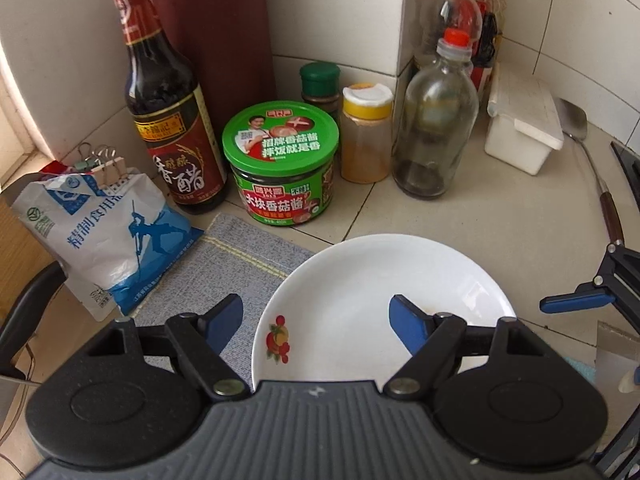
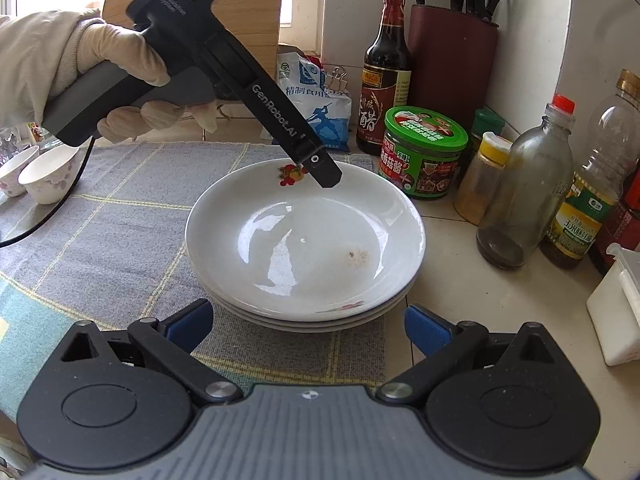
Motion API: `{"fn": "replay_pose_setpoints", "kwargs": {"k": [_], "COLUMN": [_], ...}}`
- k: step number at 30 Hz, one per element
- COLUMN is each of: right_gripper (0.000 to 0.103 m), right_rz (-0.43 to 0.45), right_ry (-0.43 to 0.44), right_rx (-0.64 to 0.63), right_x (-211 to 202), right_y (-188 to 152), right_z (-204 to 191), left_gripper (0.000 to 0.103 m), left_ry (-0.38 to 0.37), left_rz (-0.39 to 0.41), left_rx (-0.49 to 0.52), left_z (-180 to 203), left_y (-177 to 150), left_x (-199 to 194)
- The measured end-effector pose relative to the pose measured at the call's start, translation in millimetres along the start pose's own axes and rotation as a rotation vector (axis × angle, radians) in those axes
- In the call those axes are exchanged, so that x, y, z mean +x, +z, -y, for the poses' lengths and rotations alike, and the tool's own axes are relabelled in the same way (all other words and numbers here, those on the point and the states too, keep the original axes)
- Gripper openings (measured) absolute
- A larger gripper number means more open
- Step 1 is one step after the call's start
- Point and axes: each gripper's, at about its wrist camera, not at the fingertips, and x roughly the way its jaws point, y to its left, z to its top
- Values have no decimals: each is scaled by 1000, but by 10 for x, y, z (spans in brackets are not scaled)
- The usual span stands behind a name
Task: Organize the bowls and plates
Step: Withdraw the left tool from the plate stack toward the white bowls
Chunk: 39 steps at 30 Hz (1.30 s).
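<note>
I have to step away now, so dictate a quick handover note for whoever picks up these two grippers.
Left gripper: open, holding nothing, over the far rim of the plate stack.
Right gripper: open, holding nothing, at the stack's near rim.
Plates: three or so white plates stacked, half on the grey mat, half on the counter.
Bowls: two small floral bowls sit side by side at the mat's left edge, unstacked.
Done: plates stacked.
Left: probably gather the bowls; the top plate has a brown stain.

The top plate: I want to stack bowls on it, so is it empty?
Empty of items: the top plate holds nothing, only a small brownish stain near its middle. It lies flat on the plate stack.
</note>
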Motion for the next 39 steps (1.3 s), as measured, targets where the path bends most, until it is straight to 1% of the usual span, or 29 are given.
{"fn": "replay_pose_setpoints", "kwargs": {"k": [3,7,10,17,19,22,28,33,35,39], "right_gripper": [103,103,103,103,103,103,103,103,103,103], "right_rz": [11,29,41,59,63,72,56,1,-15,-27], "right_ry": [-5,-3,12,53,70,85,97,153,182,219], "right_rx": [-3,-24,-44,-97,-108,-120,-163,-180,-197,-241], "right_x": [-34,-80,-97,-130,-142,-155,-115,-14,18,19], "right_y": [32,75,109,170,172,167,136,64,36,4], "right_z": [-2,-32,-79,-286,-365,-524,-1023,-1561,-1774,-2172], "left_gripper": [81,82,85,86,87,88,88,88,88,88], "left_ry": [20,75,120,207,237,273,246,221,225,275], "left_rz": [42,98,142,198,199,159,151,126,115,118], "left_rx": [-29,-62,-115,-273,-300,-308,-348,-405,-408,-399], "left_z": [21,92,129,169,186,230,219,77,32,-51], "left_y": [-59,-194,-356,-860,-998,-1230,-1760,-2186,-2336,-2557], "left_x": [-218,-524,-762,-1173,-1247,-1313,-1521,-1714,-1791,-1963]}}
